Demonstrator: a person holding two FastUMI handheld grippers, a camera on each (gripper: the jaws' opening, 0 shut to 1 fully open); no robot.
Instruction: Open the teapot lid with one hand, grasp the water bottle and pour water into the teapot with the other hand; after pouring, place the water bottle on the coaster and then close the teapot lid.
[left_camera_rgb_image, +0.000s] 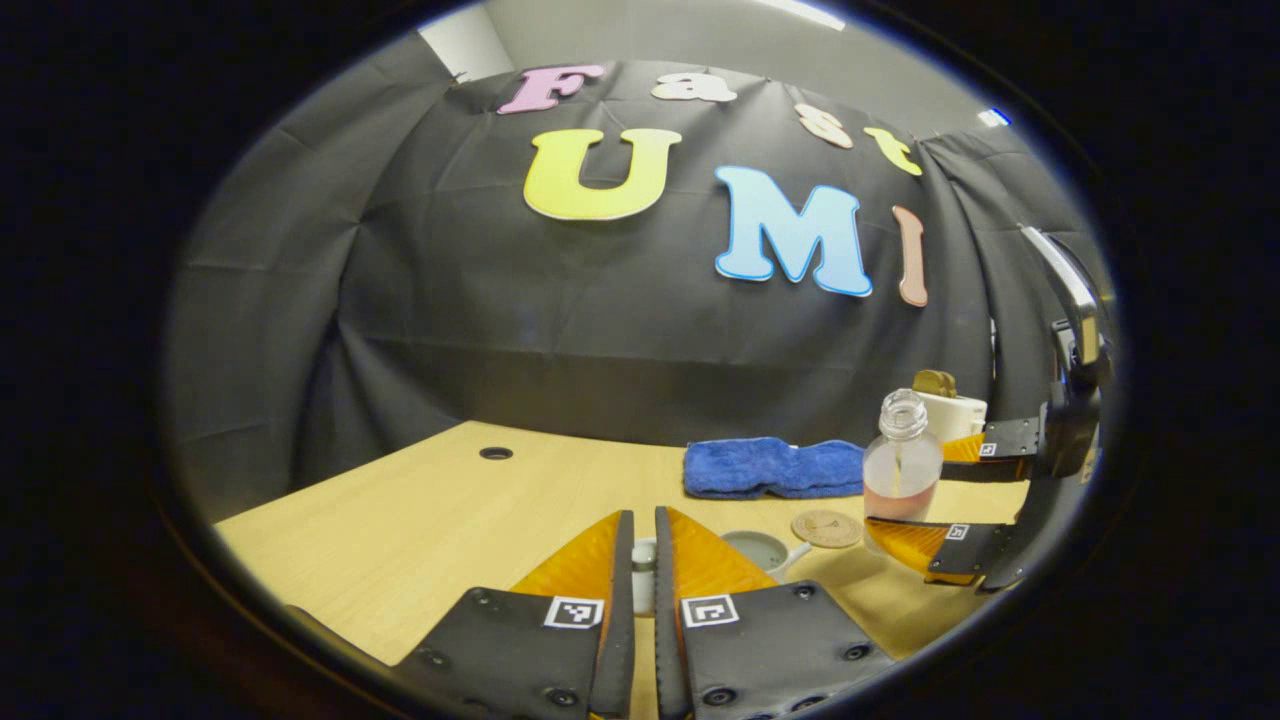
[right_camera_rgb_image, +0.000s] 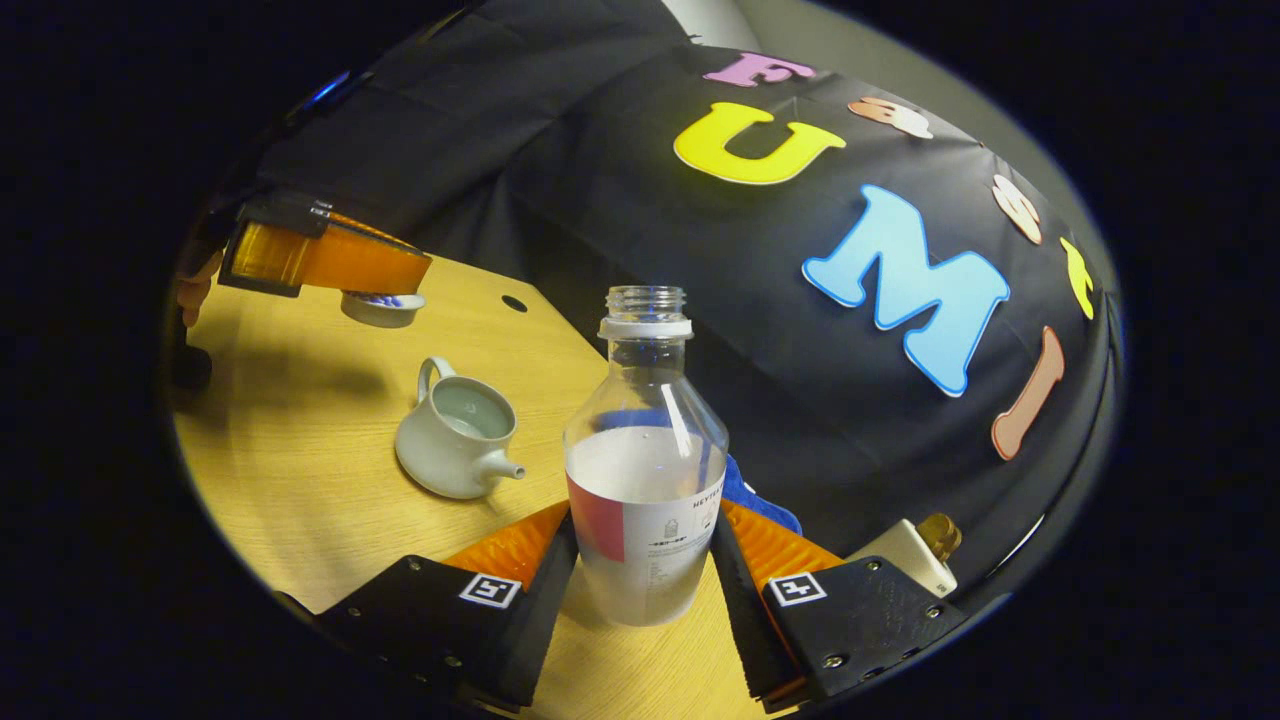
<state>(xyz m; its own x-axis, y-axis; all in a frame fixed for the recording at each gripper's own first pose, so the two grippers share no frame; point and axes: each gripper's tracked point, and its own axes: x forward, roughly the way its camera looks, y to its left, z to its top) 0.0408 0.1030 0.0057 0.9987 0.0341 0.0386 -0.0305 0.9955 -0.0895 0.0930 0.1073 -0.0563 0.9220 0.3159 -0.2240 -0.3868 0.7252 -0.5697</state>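
R gripper (right_camera_rgb_image: 645, 560) is clamped on the water bottle (right_camera_rgb_image: 645, 480), both fingers pressing its lower body; bottle is upright, uncapped, approx. half full, raised above the table (right_camera_rgb_image: 290, 480). L gripper (left_camera_rgb_image: 643, 560) is closed on the teapot lid (right_camera_rgb_image: 380, 308), held in the air well clear of the teapot (right_camera_rgb_image: 455, 428). Teapot stands open on the table w/ spout toward the bottle. Coaster (left_camera_rgb_image: 827, 528) lies bare, near the teapot, in front of the blue towel (left_camera_rgb_image: 775, 467). White container (left_camera_rgb_image: 950, 410) w/ brown top sits behind the bottle.

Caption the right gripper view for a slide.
Right gripper grips the uncapped water bottle; left gripper holds the lid above the open teapot.
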